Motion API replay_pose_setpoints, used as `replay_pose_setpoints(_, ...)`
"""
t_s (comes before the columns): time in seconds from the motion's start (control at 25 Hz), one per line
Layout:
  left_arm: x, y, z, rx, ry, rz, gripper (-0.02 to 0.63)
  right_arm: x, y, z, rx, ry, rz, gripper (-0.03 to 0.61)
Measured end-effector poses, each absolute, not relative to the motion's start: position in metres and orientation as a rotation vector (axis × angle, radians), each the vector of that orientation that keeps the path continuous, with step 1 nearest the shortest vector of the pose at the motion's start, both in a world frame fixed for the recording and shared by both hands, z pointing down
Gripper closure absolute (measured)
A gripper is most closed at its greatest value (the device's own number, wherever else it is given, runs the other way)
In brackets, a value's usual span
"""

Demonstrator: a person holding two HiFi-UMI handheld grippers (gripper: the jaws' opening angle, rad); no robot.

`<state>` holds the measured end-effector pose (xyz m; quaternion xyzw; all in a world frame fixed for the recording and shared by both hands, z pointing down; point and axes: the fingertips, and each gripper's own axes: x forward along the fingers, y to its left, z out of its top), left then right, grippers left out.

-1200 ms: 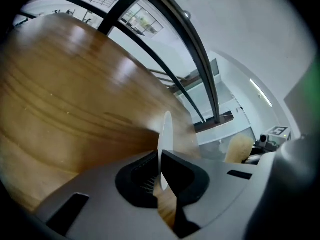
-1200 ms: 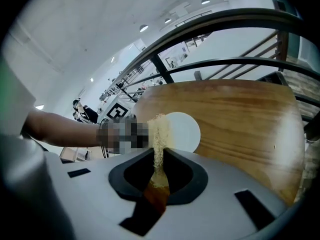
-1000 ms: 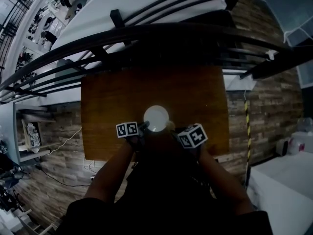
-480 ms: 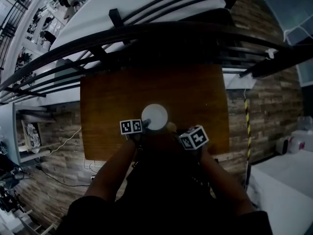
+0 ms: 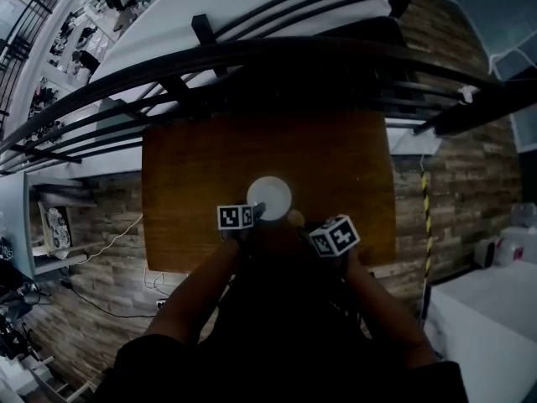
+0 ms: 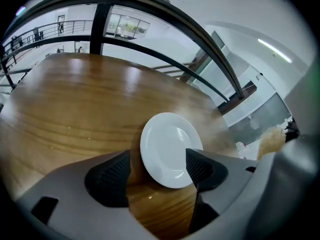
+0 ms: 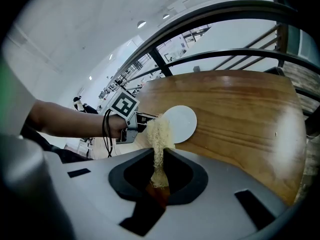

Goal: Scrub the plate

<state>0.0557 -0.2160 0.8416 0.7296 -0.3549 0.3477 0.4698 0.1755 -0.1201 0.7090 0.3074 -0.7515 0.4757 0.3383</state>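
A small white plate [image 5: 269, 198] lies flat on the brown wooden table [image 5: 336, 166]. In the left gripper view the plate [image 6: 170, 149] sits between the two dark pads of my left gripper [image 6: 157, 171]. The jaws are opening; the left pad stands clear of the rim and the right pad is at its edge. My left gripper [image 5: 254, 212] is at the plate's near-left rim. My right gripper [image 7: 159, 176] is shut on a pale yellow scrubbing sponge [image 7: 159, 134], held just short of the plate [image 7: 181, 124], near side.
Black railing bars [image 5: 252, 53] run along the table's far edge. Brick-patterned floor [image 5: 453, 183] surrounds the table. A shelf unit [image 5: 50, 225] stands at the left and a white surface [image 5: 495, 309] at the lower right. Bare tabletop [image 7: 240, 114] stretches right of the plate.
My left gripper has shifted to the right, closer along the plate's near rim. The plate and the right gripper with its sponge have hardly moved.
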Motion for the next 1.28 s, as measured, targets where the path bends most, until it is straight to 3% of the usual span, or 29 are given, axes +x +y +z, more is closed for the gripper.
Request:
replay_pose_setpoints(0.48, 0.031, -0.182, 0.783, 1.858, -0.754, 0.699, 0.278, 0.137, -0.102, 0.697, 0.801, -2.01, 1.168, 0.523)
replay_pose_setpoints(0.56, 0.015, -0.175, 0.764, 1.908, -0.744, 0.685, 0.35, 0.121, -0.098, 0.694, 0.803, -2.02, 1.141, 0.523)
replay_pose_setpoints(0.68, -0.008, -0.16, 0.737, 1.976, -0.706, 0.681, 0.555, 0.09, -0.092, 0.682, 0.812, -2.071, 1.115, 0.523)
replay_pose_setpoints(0.76, -0.019, -0.146, 0.725, 2.044, -0.666, 0.729, 0.603, 0.078, -0.089, 0.672, 0.845, -2.133, 1.107, 0.523)
replay_pose_setpoints(0.92, -0.037, -0.127, 0.701, 2.211, -0.665, 0.772, 0.604, 0.074, -0.085, 0.651, 0.944, -2.214, 1.053, 0.523)
replay_pose_setpoints(1.28, -0.051, -0.112, 0.583, 2.357, -0.878, 0.484, 0.604, 0.114, -0.079, 0.59, 1.129, -2.336, 0.941, 0.523)
